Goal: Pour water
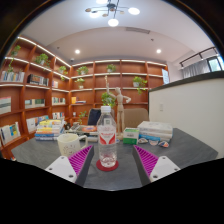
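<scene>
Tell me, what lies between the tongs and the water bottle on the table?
Nothing. In the gripper view the open tongs point at the water bottle, which stands just ahead of them, and only bare grey table shows in that stretch.

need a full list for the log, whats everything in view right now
water bottle: one, clear with red cap and label, upright on the table just ahead of the fingers
table: one, grey, under everything
cup: one, pale, left of the bottle
stacked boxes: a few, white and teal, right of the bottle
books: a pile, mixed colours, far left on the table
plant: one, green, behind the bottle
shelves: wooden, lit, along the walls beyond
gripper: one, magenta pads, open, holding nothing
</scene>
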Demonstrator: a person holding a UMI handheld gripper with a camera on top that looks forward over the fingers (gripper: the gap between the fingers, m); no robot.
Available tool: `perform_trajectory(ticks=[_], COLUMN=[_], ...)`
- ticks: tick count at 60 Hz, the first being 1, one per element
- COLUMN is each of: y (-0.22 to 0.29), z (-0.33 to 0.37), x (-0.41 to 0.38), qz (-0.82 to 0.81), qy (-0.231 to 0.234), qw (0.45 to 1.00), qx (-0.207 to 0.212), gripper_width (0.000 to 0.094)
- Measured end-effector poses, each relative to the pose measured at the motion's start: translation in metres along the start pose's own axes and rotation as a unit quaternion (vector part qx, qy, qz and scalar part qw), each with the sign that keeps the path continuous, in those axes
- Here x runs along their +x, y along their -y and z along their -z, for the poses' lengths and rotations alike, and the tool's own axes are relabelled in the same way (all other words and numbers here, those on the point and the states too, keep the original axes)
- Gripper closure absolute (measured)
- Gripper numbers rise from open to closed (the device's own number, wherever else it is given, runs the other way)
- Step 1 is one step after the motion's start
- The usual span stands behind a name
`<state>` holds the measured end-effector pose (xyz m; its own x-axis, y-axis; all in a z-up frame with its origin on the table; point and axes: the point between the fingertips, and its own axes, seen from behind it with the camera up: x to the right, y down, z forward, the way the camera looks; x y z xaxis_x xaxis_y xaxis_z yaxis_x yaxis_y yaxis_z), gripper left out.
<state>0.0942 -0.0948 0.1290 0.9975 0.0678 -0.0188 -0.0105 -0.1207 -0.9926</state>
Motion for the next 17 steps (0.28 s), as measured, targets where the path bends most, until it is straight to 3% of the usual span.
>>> perform_trajectory(ticks=[17], y=[0.008], z=[0.02], x=[0.018], qz=[-0.005], qy=[-0.035], qw=[0.999], qx=[0.005], gripper_width=[0.0123])
